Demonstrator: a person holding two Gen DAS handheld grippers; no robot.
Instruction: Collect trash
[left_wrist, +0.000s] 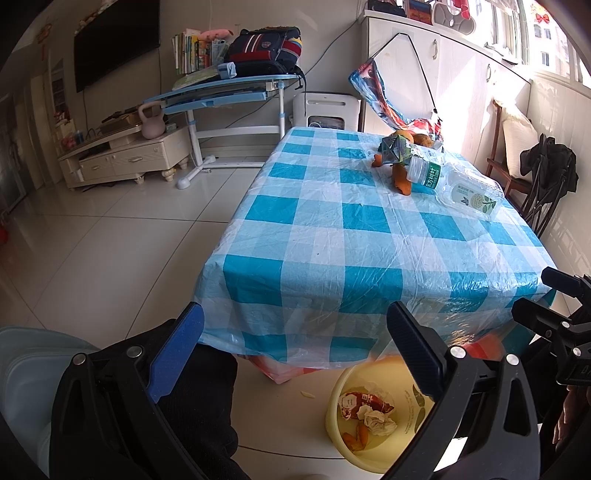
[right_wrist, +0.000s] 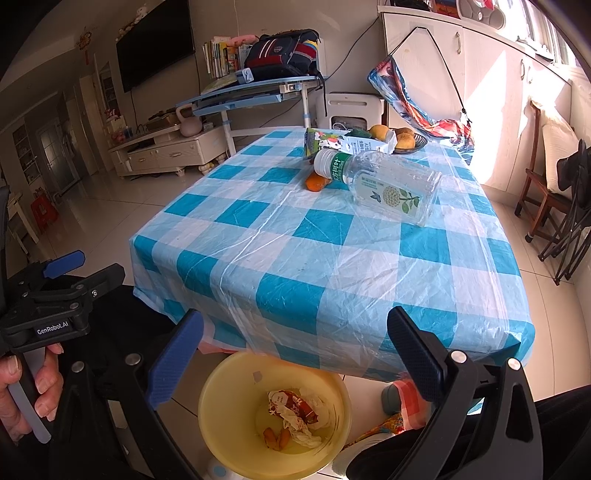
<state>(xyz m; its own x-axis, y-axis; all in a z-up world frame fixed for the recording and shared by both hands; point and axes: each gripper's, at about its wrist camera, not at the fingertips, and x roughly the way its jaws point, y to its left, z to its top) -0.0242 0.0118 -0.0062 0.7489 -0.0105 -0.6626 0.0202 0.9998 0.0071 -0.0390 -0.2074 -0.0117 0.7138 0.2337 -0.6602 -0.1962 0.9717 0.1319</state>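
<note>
A clear plastic bottle (right_wrist: 384, 184) lies on its side at the far part of the blue-checked table (right_wrist: 314, 251), with a milk carton (right_wrist: 343, 142) and orange peel (right_wrist: 317, 181) by it. The bottle (left_wrist: 458, 184), carton (left_wrist: 397, 149) and peel (left_wrist: 402, 181) also show in the left wrist view. A yellow bin (right_wrist: 273, 413) with crumpled wrappers, tissue and peel stands on the floor at the table's near edge. My left gripper (left_wrist: 295, 350) and right gripper (right_wrist: 295, 354) are both open and empty, held above the bin, short of the table.
A fruit bowl (right_wrist: 402, 142) and a colourful bag (right_wrist: 413, 103) sit at the table's far end. A chair (right_wrist: 543, 199) stands to the right. A blue desk (right_wrist: 255, 96) with a backpack and a TV cabinet (right_wrist: 166, 151) lie beyond.
</note>
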